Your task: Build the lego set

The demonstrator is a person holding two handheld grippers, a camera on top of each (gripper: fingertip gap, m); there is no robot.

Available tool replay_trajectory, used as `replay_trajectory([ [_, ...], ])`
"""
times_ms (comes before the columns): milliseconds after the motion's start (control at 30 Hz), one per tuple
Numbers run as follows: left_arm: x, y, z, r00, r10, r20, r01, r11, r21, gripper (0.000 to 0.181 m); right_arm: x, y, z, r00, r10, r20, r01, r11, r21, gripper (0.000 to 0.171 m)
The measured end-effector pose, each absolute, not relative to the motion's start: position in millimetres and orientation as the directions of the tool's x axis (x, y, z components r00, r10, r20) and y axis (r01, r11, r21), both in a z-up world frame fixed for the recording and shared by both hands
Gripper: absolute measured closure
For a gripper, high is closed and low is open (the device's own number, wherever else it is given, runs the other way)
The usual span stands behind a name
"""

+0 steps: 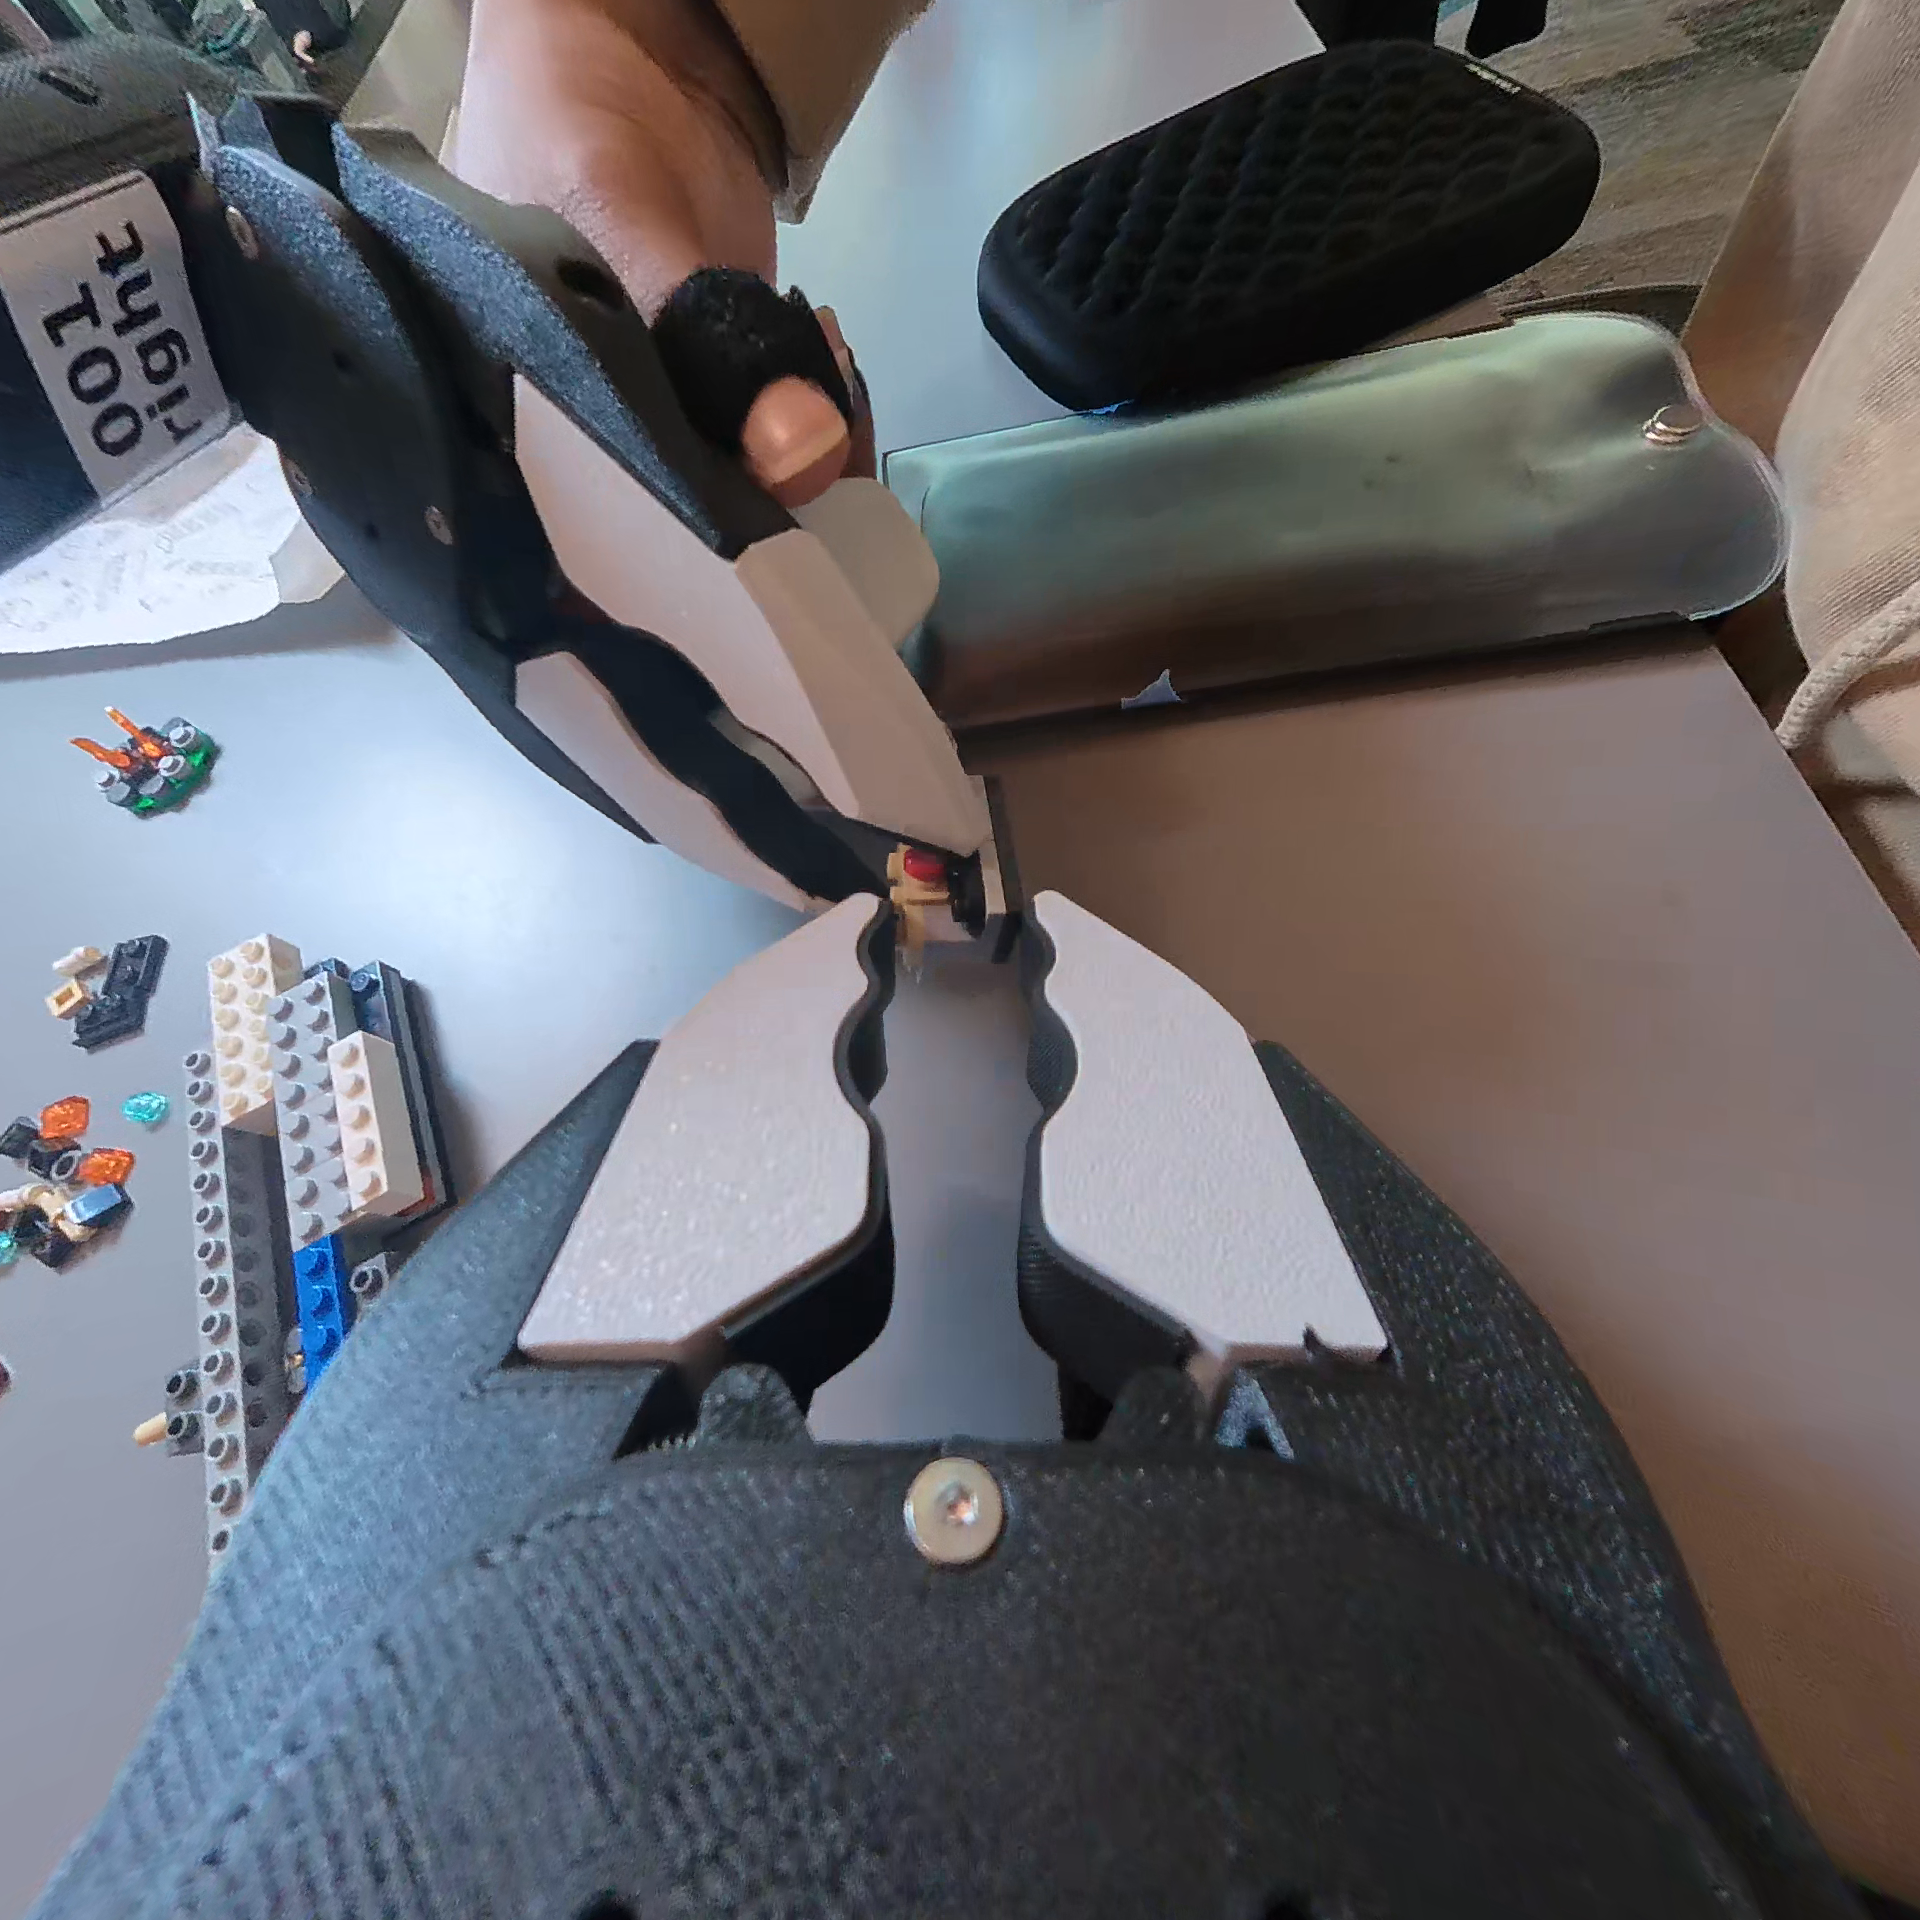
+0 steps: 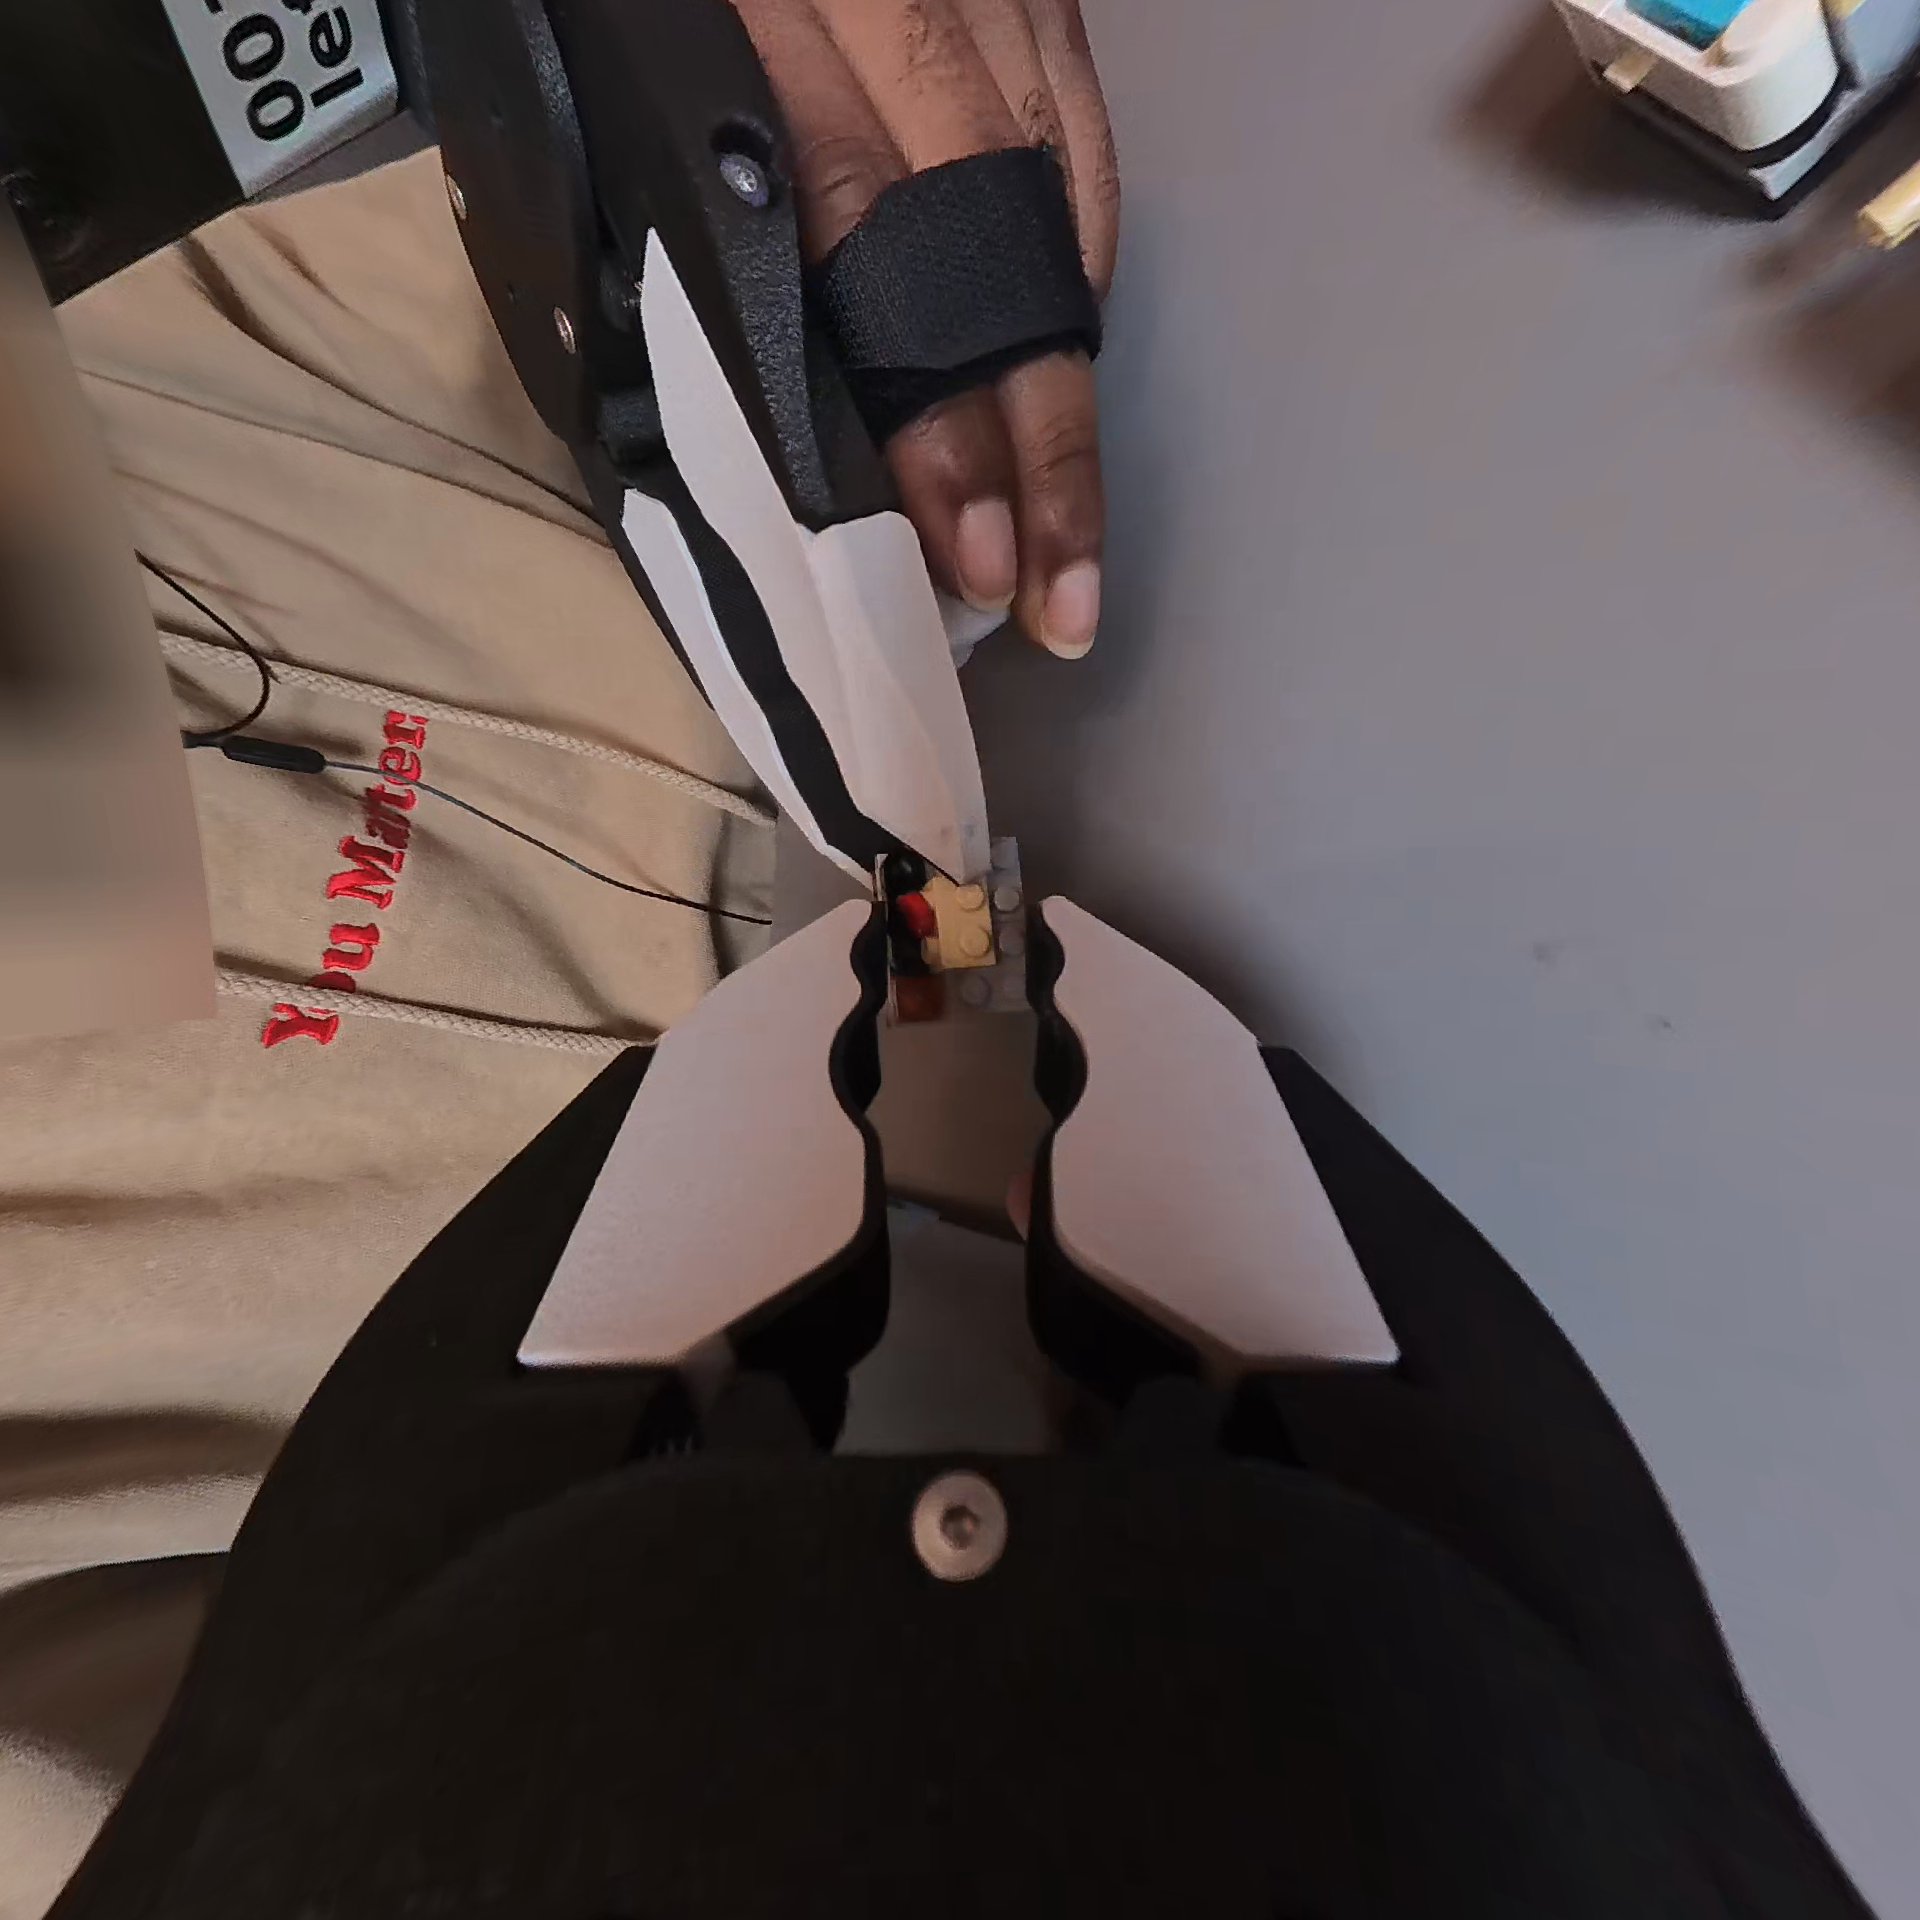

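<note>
I hold a small lego assembly (image 1: 940,904) above the grey table (image 1: 416,831), and both of my grippers meet on it. My left gripper (image 1: 951,920) has its fingertips closed on the assembly's sides, a black edge against the right tip and the tan part against the left. My right gripper (image 2: 951,925) is clamped across the same assembly (image 2: 956,935), whose grey studded plate, tan plate, red piece and black bits sit between the tips. Seen from the right wrist, the left gripper slants in from above the assembly with its white tips on the tan plate, and the hand (image 2: 977,343) on it has two fingers through a black strap. Seen from the left wrist, the right gripper comes down from the upper left of the assembly, a strapped finger on its trigger. Left of the assembly the table carries a partly built model (image 1: 301,1132) and loose small pieces (image 1: 73,1174); behind it lie a clear pouch (image 1: 1330,540) and a black padded case (image 1: 1288,218). To the assembly's right the table is bare up to its edge, beside a beige sweatshirt (image 2: 343,582).
</note>
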State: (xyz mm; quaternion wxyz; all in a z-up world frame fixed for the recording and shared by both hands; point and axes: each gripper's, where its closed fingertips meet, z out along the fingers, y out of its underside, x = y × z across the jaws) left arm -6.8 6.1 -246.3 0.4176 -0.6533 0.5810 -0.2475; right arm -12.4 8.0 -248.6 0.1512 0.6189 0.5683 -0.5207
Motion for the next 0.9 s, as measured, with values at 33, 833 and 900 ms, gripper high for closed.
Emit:
replay_trajectory([
  [33,-7,6,-246,0.201,-0.966,-0.165,-0.553,0.027,-0.833,0.158,-12,8,-249,-0.186,0.54,-0.821,0.86,-0.314,-0.402,0.146],
  [833,8,-8,-258,0.055,-0.892,-0.448,-0.622,0.32,-0.714,0.159,1,-7,-262,-0.335,0.695,-0.637,0.84,-0.087,-0.536,0.147],
  [900,10,-10,-262,0.024,-0.871,-0.491,-0.64,0.364,-0.677,0.16,3,-9,-267,-0.353,0.708,-0.611,0.848,-0.033,-0.528,0.148],
])
